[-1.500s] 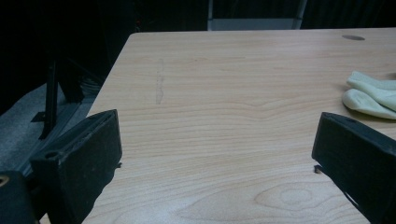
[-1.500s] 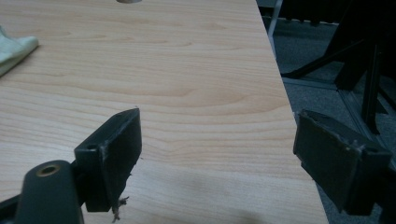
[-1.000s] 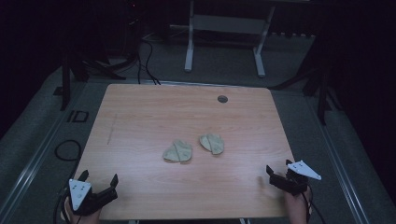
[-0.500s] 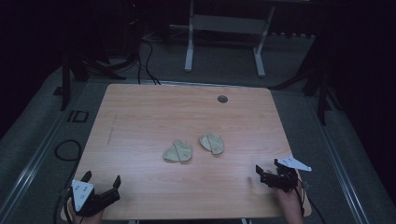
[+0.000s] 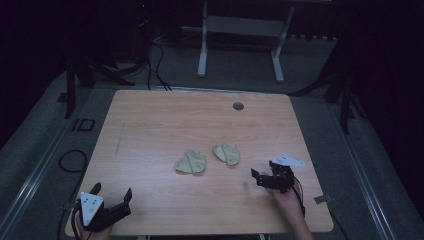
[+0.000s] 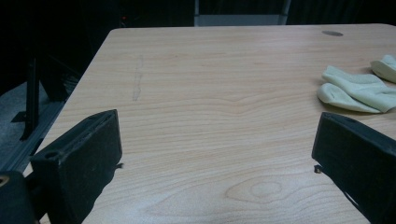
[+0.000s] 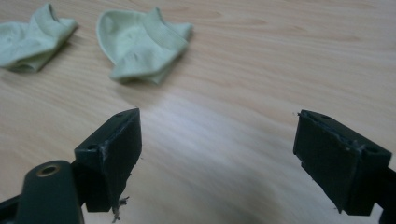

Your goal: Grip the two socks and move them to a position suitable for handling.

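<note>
Wooden table, dim room. Two pale green socks mid-table, folded/crumpled, lying flat: left sock and right sock, near each other but apart, bare wood between.

R gripper over table's near-right part, just beside right sock, to its near-right, not touching. Jaws spread wide, nothing between them. Grey three-cornered plate on top; hand behind, forearm in from bottom edge. In right gripper view: jaws apart w/ bare wood between, right sock ahead and toward the left, left sock at far upper left. Some motion blur on wood near jaws.

L gripper at near-left corner of table, well apart from both socks. Jaws spread wide, empty. White-grey plate on top. In left gripper view: jaws at lower left and lower right, bare wood between; left sock ahead at right, right sock just past it at frame edge.

Small dark round spot on table near far edge, right of centre; also seen in left gripper view. Faint grey streak on wood toward table's left.

Beyond table: white metal stand legs, black cables on grey floor. Cable loop on floor at table's left.
</note>
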`<state>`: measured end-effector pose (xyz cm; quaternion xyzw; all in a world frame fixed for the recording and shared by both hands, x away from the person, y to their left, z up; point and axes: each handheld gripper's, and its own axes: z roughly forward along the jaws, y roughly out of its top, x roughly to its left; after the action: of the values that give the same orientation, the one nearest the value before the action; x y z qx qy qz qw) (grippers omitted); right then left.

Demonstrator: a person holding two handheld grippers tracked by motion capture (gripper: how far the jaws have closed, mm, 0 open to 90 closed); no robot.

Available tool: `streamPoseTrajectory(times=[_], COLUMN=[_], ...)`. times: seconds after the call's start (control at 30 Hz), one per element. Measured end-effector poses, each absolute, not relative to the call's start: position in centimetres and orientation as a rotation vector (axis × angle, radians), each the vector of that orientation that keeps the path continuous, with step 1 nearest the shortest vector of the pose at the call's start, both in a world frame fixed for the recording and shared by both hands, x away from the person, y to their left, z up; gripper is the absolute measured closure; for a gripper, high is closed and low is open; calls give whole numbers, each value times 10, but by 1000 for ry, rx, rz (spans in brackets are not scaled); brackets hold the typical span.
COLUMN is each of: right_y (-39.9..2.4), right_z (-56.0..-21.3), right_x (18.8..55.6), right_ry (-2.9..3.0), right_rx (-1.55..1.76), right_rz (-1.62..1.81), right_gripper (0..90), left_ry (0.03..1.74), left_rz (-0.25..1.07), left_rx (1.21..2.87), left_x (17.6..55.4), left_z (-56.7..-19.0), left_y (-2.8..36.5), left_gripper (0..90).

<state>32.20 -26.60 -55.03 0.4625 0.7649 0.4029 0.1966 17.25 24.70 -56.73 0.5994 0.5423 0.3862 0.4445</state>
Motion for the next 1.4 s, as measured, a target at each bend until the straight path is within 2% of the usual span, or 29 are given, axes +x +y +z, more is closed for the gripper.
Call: streamPoseTrajectory(times=[0.73,0.8,1.03,1.23,1.27,1.3,1.33,1.4], right_y=[-168,-161,-142,-135,-135,-134,-132,-131], right_z=[-538,-540,-558,-568,-569,-569,-569,-568], right_x=[385,391,405,401,400,397,396,395], right_ry=[2241,2246,2263,2232,2225,2222,2223,2224], right_rx=[1210,1212,1245,1226,1229,1215,1206,1204], right_rz=[1104,1081,986,946,951,965,970,968], right_gripper=[234,270,271,284,309,387,426,440], left_ry=[1334,1331,1336,1335,1334,1334,1333,1330], left_rz=[935,938,931,930,928,930,930,928], left_rx=[1488,1493,1487,1490,1493,1494,1494,1496], left_x=[172,172,173,173,173,173,173,173], left_z=[-567,-567,-568,-568,-568,-568,-568,-568], left_y=[249,249,251,251,250,249,249,249], left_gripper=[17,17,17,17,17,17,17,17])
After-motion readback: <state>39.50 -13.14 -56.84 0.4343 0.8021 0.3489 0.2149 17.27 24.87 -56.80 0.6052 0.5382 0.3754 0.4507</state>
